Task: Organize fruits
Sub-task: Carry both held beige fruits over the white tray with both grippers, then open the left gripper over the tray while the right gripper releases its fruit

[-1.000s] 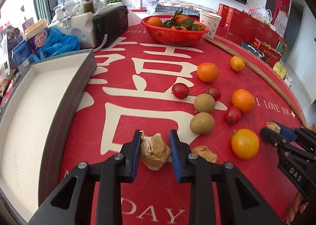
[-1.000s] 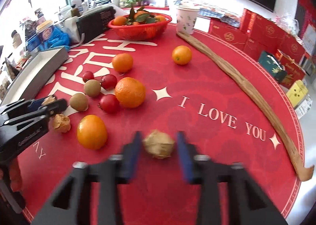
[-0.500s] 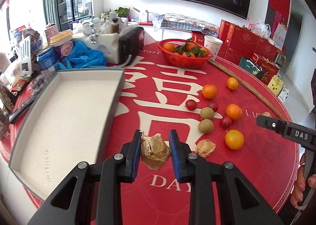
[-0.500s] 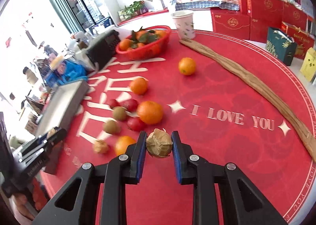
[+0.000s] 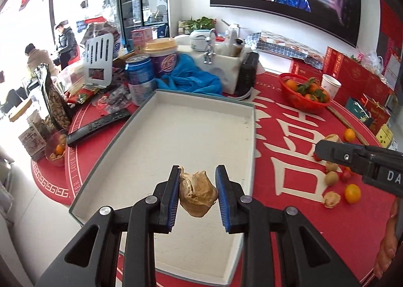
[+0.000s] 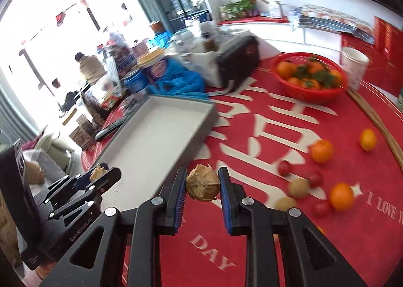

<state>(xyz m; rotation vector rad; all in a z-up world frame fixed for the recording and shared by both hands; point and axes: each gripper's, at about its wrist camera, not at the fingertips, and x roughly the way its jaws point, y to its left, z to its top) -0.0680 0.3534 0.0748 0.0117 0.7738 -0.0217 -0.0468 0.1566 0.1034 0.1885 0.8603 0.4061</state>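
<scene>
My left gripper [image 5: 197, 187] is shut on a papery brown husk fruit [image 5: 197, 192] and holds it above the near part of the empty grey tray [image 5: 252, 136]. My right gripper [image 6: 202, 183] is shut on a second husk fruit [image 6: 202, 183], held above the red table mat just right of the tray [image 6: 204, 123]. The left gripper also shows in the right wrist view [image 6: 100, 173]. Oranges [image 6: 321, 151], small red fruits [image 6: 284, 167] and kiwis [image 6: 298, 187] lie loose on the mat. A third husk fruit [image 5: 332, 199] lies on the mat.
A red basket of oranges [image 6: 308, 76] and a paper cup [image 6: 354, 65] stand at the back. A black radio [image 5: 248, 75], blue cloth [image 5: 187, 78], cans, a remote [image 5: 100, 124] and snack bags crowd the tray's far and left sides. A long wooden strip [image 6: 372, 120] lies right.
Both grippers have lifted their husk fruits and swung left. The left one has moved from over the mat to above the tray. The right one has come close to the tray's right side.
</scene>
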